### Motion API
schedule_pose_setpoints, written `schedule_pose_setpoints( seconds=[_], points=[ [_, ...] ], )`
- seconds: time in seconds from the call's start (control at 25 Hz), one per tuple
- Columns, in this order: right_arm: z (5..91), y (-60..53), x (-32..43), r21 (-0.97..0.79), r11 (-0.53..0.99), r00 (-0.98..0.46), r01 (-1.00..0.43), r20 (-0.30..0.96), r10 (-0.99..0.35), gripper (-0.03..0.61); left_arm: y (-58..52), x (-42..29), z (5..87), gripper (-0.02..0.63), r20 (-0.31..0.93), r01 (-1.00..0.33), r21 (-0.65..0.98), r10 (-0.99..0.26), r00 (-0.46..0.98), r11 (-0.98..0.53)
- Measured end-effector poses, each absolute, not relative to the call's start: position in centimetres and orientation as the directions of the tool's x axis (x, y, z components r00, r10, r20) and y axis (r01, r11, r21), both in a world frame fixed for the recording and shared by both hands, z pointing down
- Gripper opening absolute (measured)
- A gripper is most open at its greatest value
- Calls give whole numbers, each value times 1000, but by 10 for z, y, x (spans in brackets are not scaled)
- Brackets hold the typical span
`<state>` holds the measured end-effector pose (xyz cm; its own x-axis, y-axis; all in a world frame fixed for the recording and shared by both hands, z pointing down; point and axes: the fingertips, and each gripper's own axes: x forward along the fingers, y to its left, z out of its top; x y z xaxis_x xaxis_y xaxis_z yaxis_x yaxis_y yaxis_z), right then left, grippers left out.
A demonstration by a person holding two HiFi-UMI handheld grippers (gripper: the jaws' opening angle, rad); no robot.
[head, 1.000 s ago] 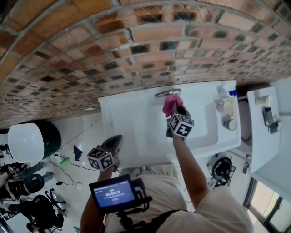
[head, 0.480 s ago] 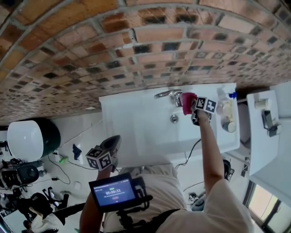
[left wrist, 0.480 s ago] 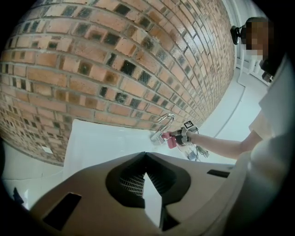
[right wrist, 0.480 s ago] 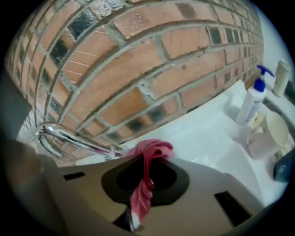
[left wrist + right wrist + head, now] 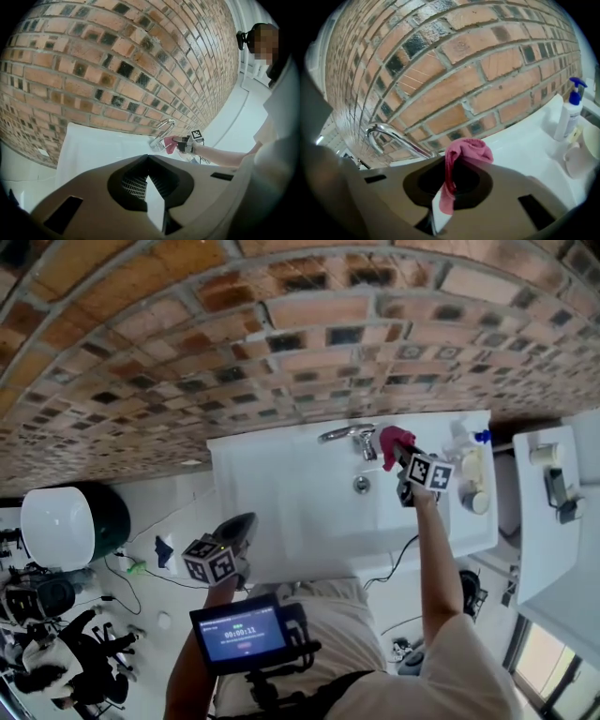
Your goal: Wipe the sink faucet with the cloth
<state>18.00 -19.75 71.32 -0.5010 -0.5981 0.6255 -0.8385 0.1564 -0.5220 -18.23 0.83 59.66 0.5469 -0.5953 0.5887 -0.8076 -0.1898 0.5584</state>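
Your sink [image 5: 281,512] lies under a brick wall [image 5: 281,324], with the faucet [image 5: 342,434] at its back edge. Your right gripper [image 5: 401,456] is clamped on the pink cloth [image 5: 395,438], just beside the faucet's base. Your left gripper [image 5: 242,523], jaws together and empty, is at the sink's front.

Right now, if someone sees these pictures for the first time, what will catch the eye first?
The bright pink cloth, clamped in the right claw, stands out just beside the chrome faucet at the back of the white sink. Behind it, the red brick wall fills the upper part of the head view. The left claw hangs shut and empty near the sink's front edge.
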Motion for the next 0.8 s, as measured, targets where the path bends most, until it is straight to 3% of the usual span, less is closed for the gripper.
schedule_pose_setpoints(
  seconds=[0.16, 0.32, 0.6, 0.8],
  points=[
    [687, -191, 142, -541, 351, -640, -764, 571, -513, 40, 4, -178, 591, -3, 587, -811, 549, -598, 546, -202],
    [695, -181, 110, -503, 517, -704, -693, 627, -333, 40, 6, -173, 591, -3, 591, -813, 548, -596, 544, -199],
    [717, -180, 98, -644, 506, -771, -573, 633, -67, 40, 15, -168, 594, -3, 603, -821, 539, -594, 533, -190],
    [705, -173, 91, -723, 488, -814, -490, 579, 40, 40, 20, -165, 596, -3, 610, -826, 534, -594, 525, -180]
  ],
)
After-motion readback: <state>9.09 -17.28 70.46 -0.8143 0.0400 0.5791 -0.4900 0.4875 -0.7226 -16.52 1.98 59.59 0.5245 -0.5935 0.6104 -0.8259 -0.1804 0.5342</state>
